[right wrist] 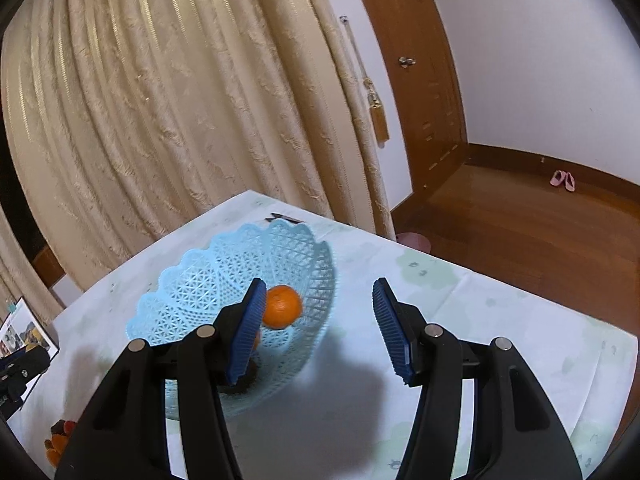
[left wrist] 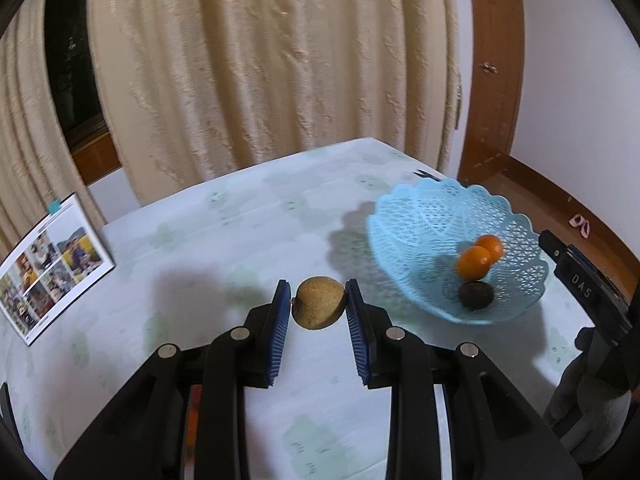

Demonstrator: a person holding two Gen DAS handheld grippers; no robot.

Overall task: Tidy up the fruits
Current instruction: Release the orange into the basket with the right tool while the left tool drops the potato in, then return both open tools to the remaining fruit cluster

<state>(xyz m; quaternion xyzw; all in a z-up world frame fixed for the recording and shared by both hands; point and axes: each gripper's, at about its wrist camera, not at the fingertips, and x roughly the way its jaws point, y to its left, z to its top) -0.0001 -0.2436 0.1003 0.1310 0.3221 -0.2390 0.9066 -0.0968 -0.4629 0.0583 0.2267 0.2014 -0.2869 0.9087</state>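
We see the left hand-held gripper (left wrist: 318, 304) clamping a brown fruit (left wrist: 319, 302) above the bench (left wrist: 224, 240), left of the blue basket (left wrist: 424, 216) holding two oranges (left wrist: 474, 263), while the right hand-held gripper (right wrist: 319, 312) hangs open and empty over that basket.

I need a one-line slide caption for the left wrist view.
Left gripper holds a brown round fruit above the table, near the blue basket containing two oranges.

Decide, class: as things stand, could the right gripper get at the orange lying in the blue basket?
Probably yes. The right gripper is open and empty, just above the blue basket. The orange lies uncovered beside its left finger, with only the low rim between.
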